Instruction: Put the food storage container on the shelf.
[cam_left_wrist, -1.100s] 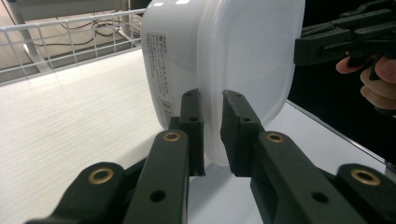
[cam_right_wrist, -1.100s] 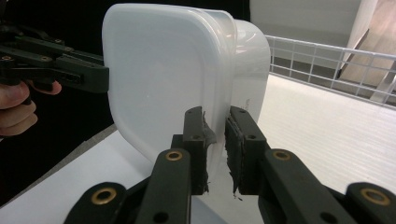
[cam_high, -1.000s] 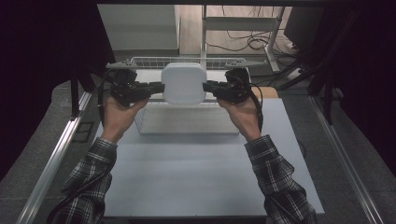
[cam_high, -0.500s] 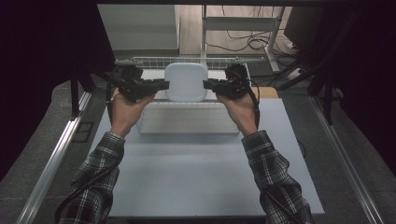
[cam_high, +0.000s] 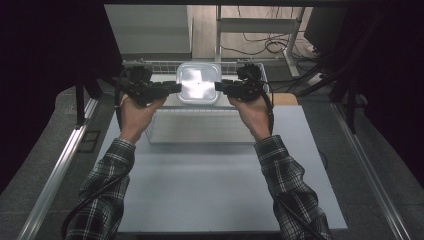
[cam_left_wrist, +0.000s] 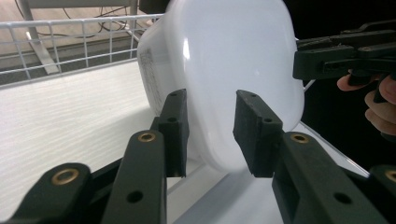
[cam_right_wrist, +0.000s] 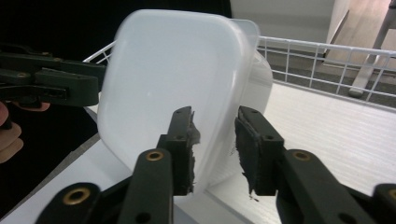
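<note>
Two grippers, left gripper (cam_high: 172, 88) and right gripper (cam_high: 222, 88), pinch the white tub (cam_high: 198, 82) at its 9 and 3 o'clock rims, aloft over the wire basket (cam_high: 250, 67) at the desk's (cam_high: 210, 180) 12 o'clock. Next likely: lowering level, releasing together.

One white plastic tub (cam_high: 198, 84), one wire basket (cam_high: 165, 65), two hand-held grippers: left hand-held gripper (cam_high: 176, 88), right hand-held gripper (cam_high: 219, 87).

white wire basket (cam_high: 150, 65), cables (cam_high: 265, 47) on floor.
</note>
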